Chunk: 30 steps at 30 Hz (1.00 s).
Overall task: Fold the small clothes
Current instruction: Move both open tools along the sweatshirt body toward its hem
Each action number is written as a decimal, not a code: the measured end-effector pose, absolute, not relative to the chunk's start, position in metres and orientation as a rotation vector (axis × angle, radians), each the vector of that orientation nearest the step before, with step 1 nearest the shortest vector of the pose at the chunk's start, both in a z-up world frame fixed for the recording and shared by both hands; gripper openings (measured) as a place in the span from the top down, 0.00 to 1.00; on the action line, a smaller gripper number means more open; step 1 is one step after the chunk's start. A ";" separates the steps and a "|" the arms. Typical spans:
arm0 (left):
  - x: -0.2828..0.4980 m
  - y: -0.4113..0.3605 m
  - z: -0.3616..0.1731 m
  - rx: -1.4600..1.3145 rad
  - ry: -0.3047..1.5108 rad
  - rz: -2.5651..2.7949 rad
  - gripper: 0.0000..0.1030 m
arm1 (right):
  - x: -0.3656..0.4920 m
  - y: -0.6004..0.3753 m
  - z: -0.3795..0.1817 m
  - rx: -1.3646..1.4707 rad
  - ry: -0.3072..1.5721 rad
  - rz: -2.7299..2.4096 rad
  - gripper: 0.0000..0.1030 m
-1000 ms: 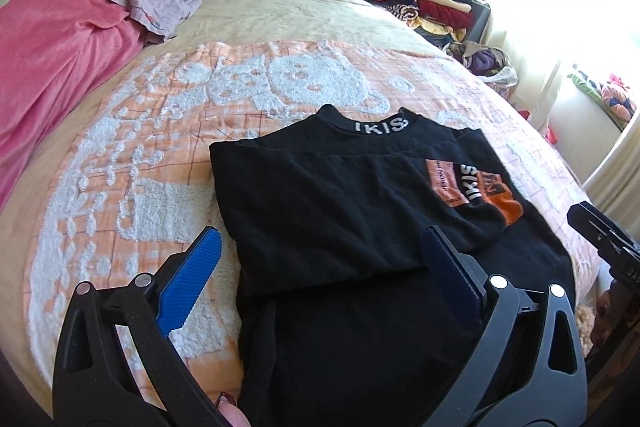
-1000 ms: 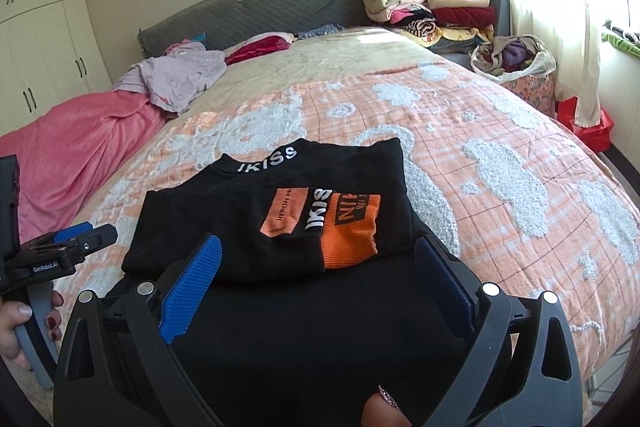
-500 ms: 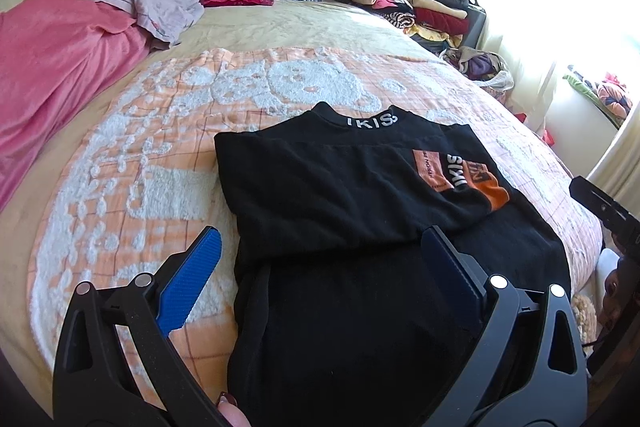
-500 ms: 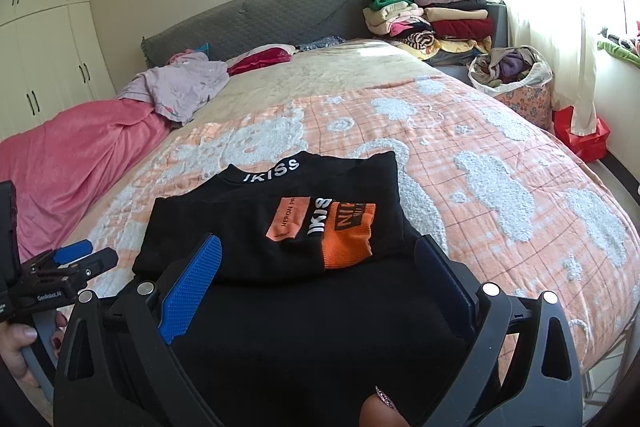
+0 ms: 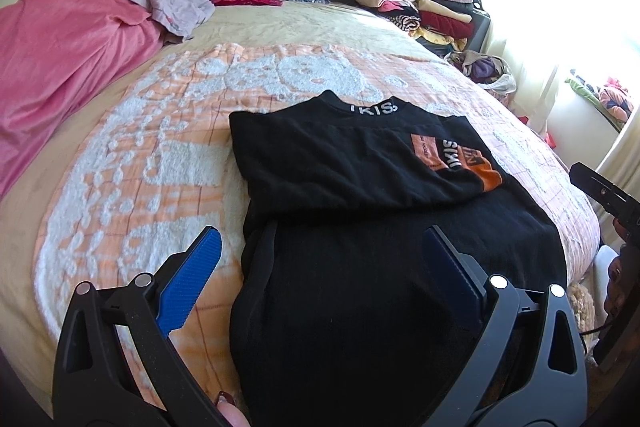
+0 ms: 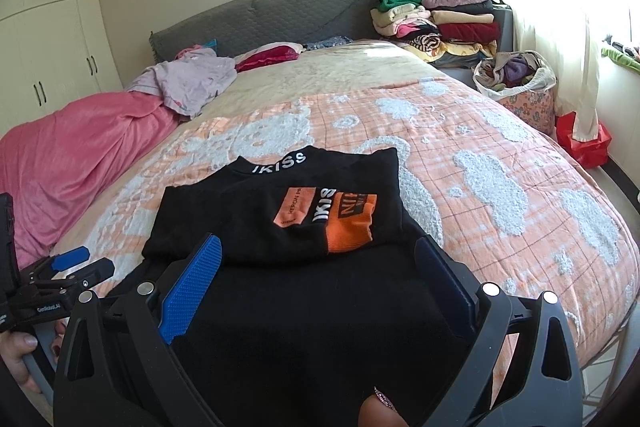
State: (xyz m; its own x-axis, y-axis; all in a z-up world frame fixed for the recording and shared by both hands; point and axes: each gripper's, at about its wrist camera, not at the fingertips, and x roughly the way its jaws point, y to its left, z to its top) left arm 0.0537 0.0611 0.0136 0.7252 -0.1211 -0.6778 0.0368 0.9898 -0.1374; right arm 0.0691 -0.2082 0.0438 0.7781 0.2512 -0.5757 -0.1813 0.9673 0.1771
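Black shirt [image 5: 360,163] lies on bed [image 5: 120,187], near its front edge, collar toward headboard. Sides look folded in, one sleeve with orange print laid across chest. Lower half still flat, hem not brought up: judge about halfway, one or two folds left.

Left gripper [image 5: 324,255]: fingers spread, holding nothing, over lower half. Right gripper [image 6: 320,259]: same, spread and empty.

Count: one shirt in work, two grippers, one stack of folded clothes [image 6: 436,15] beside bed, one bag of clothes [image 6: 516,75].

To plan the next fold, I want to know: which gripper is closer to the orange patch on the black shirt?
Right. The right gripper hangs open over the shirt's near half, directly below the orange patch. The left gripper is open near the shirt's left edge, farther away.
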 end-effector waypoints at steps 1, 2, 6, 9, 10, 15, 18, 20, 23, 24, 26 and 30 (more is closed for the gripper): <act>0.052 0.061 0.013 -0.120 0.758 -0.085 0.09 | 0.068 -0.208 0.043 0.114 0.639 0.236 0.06; 0.049 0.061 0.012 -0.121 0.760 -0.081 0.09 | 0.066 -0.208 0.043 0.115 0.639 0.238 0.06; 0.042 0.061 0.010 -0.118 0.770 -0.072 0.09 | 0.062 -0.209 0.044 0.115 0.639 0.243 0.06; 0.038 0.061 0.008 -0.115 0.778 -0.063 0.09 | 0.059 -0.210 0.043 0.114 0.642 0.250 0.06; 0.037 0.061 0.006 -0.115 0.781 -0.061 0.09 | 0.057 -0.211 0.043 0.110 0.644 0.251 0.06; 0.031 0.063 0.001 -0.114 0.795 -0.044 0.09 | 0.053 -0.213 0.042 0.107 0.648 0.250 0.06; 0.028 0.066 -0.001 -0.115 0.803 -0.031 0.09 | 0.051 -0.217 0.041 0.111 0.649 0.251 0.06; 0.026 0.067 -0.001 -0.114 0.805 -0.024 0.09 | 0.049 -0.220 0.040 0.117 0.652 0.251 0.06; 0.023 0.068 -0.002 -0.113 0.809 -0.016 0.09 | 0.048 -0.223 0.040 0.118 0.653 0.248 0.06; 0.022 0.069 -0.002 -0.112 0.812 -0.013 0.09 | 0.048 -0.223 0.040 0.118 0.654 0.249 0.06; 0.021 0.069 -0.003 -0.110 0.816 -0.008 0.09 | 0.046 -0.226 0.039 0.119 0.653 0.247 0.06; 0.017 0.071 -0.005 -0.109 0.824 0.000 0.09 | 0.043 -0.230 0.038 0.119 0.655 0.246 0.06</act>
